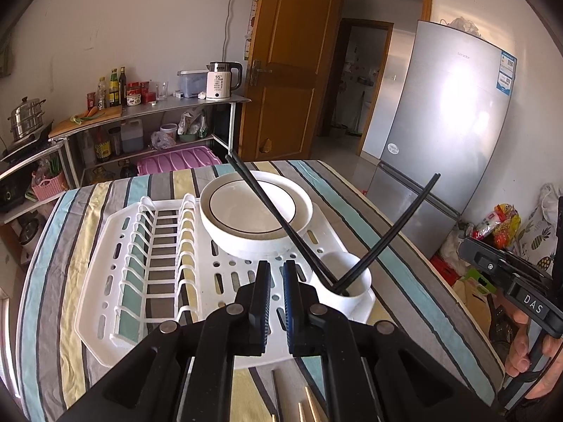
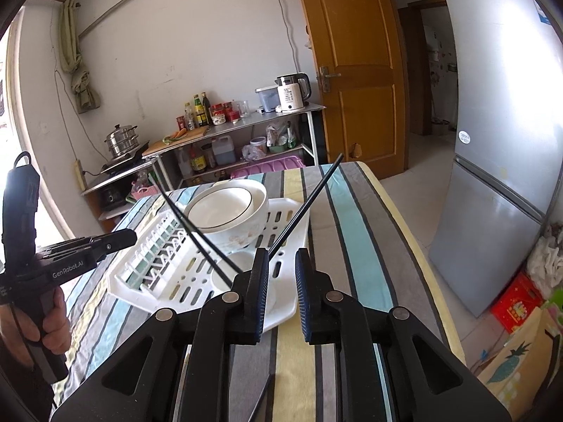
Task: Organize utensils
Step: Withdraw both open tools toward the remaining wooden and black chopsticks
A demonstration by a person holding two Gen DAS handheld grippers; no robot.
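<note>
- left gripper (image 1: 277,281): jaws parted by a narrow gap, nothing between them; it hovers over the near part of the white dish rack (image 1: 116,295).
- right gripper (image 2: 281,281): jaws set apart, gripping nothing; it is above the rack's near right corner, and striped tablecloth (image 2: 355,232) shows between the fingers.
- black chopsticks (image 1: 274,214): two pairs stand in the round white utensil cup (image 1: 355,281) at the rack's right corner, leaning apart in a v; one crosses over the bowls, the other (image 1: 394,228) reaches out past the rack's right edge.
- stacked white bowls (image 1: 257,211): seated on the far half of the rack, just beside the cup.
- gold-coloured utensil tips (image 1: 309,404): on the cloth near the table's front edge, below the left gripper; type cannot be told.
- right of the rack, cloth runs bare to the table edge; a silver fridge (image 2: 499,161) stands beyond it across open floor.
</note>
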